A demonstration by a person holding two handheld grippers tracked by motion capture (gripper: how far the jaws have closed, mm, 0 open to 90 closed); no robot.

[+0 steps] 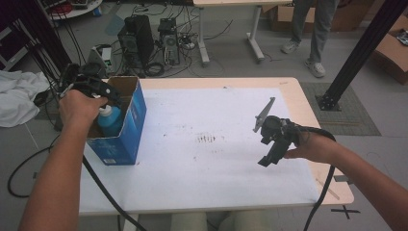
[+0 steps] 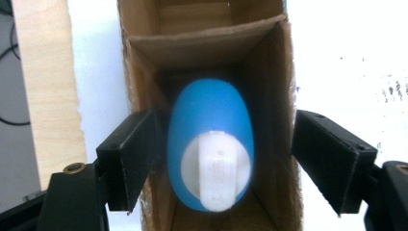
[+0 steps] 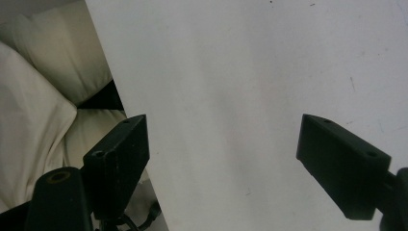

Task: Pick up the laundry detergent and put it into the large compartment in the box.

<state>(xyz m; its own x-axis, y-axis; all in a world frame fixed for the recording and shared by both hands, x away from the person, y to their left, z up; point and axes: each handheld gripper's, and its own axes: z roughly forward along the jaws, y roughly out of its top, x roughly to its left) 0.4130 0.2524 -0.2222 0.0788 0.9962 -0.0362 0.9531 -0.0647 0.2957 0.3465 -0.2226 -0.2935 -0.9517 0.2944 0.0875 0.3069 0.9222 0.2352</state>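
from the high view my left claw [image 1: 103, 91] hangs over the blue carton [image 1: 122, 130] at the worktop's [image 1: 216, 168] left edge. along it, jaws spread around the blue bottle [image 2: 210, 125] standing inside; smooth, probably slippery, best pinched across its body. my right claw [image 3: 221, 163] gapes over bare worktop.

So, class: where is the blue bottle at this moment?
The blue bottle stands inside the open blue cardboard box at the table's left side in the high view. The left gripper is over the box, its open jaws on either side of the bottle.
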